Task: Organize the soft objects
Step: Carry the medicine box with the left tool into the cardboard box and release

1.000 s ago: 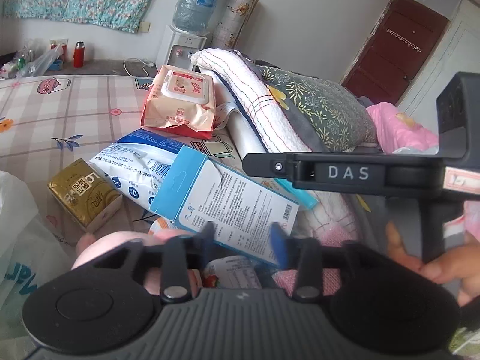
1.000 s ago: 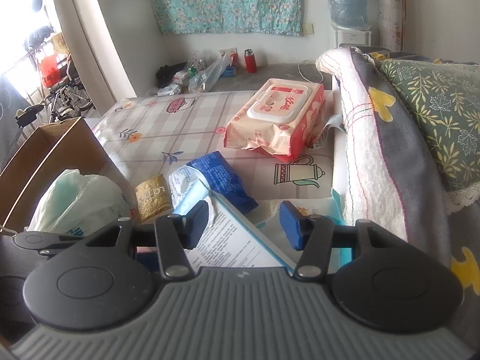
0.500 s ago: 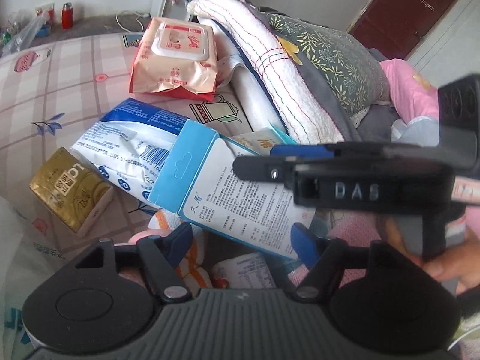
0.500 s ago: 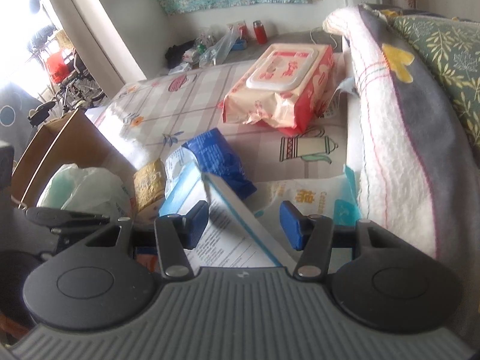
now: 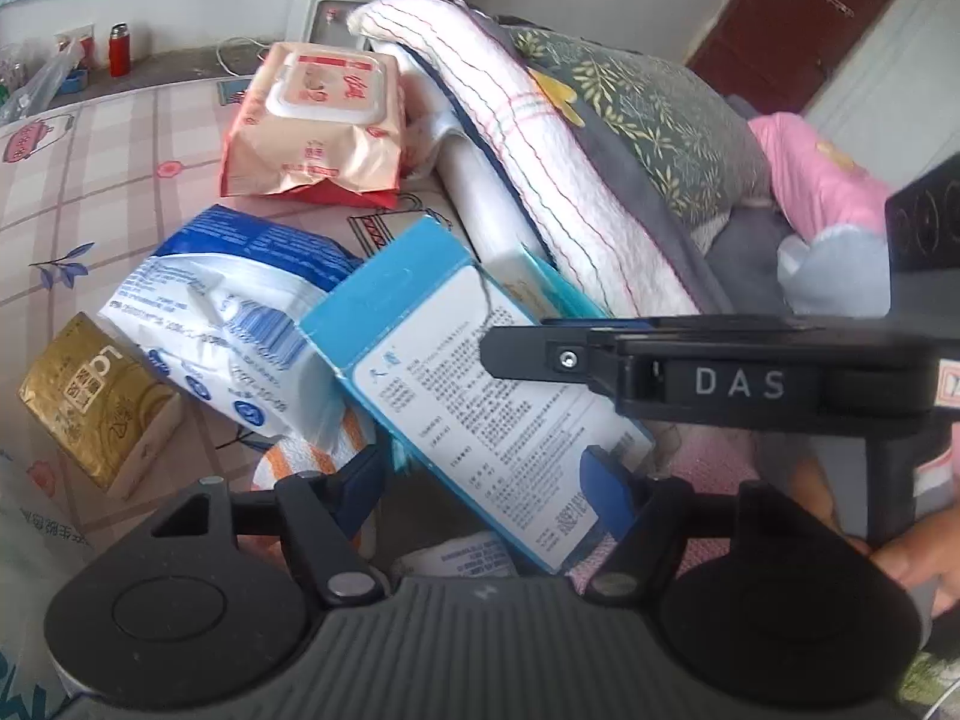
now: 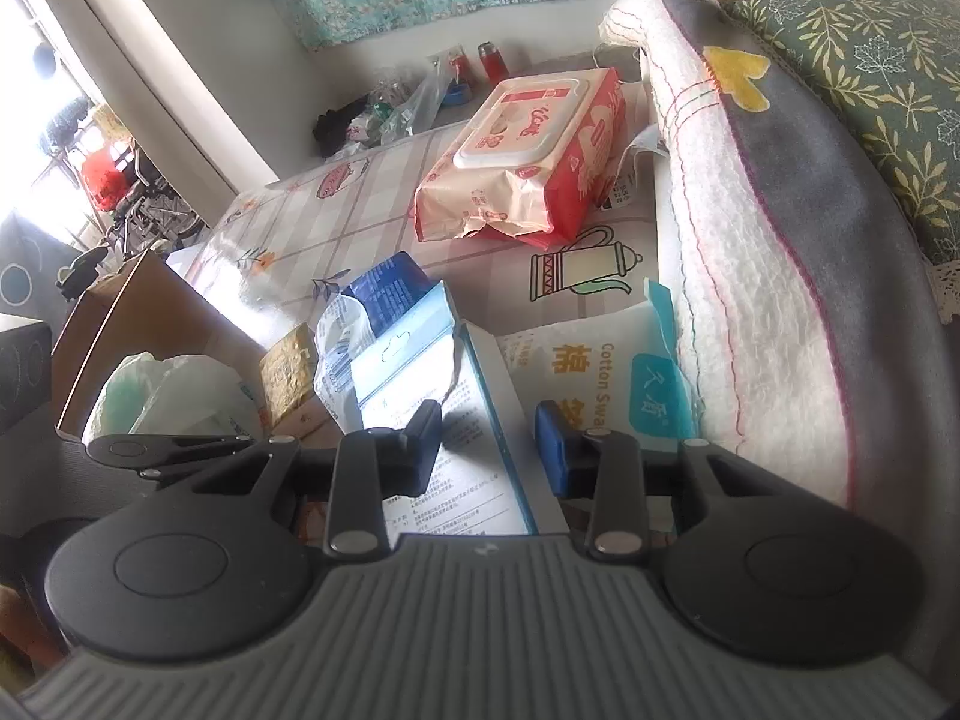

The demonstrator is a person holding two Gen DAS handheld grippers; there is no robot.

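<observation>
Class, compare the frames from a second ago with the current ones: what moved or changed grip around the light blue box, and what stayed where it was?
The left gripper has opened: its fingers, close together a second ago, now straddle the light blue box. The right gripper stays open around the same box, having tilted and edged forward. The wet wipes pack, blue-and-white pouch and gold tissue pack stayed put.

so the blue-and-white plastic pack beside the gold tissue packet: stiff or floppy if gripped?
Probably floppy: the blue-and-white plastic pack looks crumpled and sagging. Its glossy film may slip. It seems light, leaning loosely against the light-blue printed carton.
</observation>
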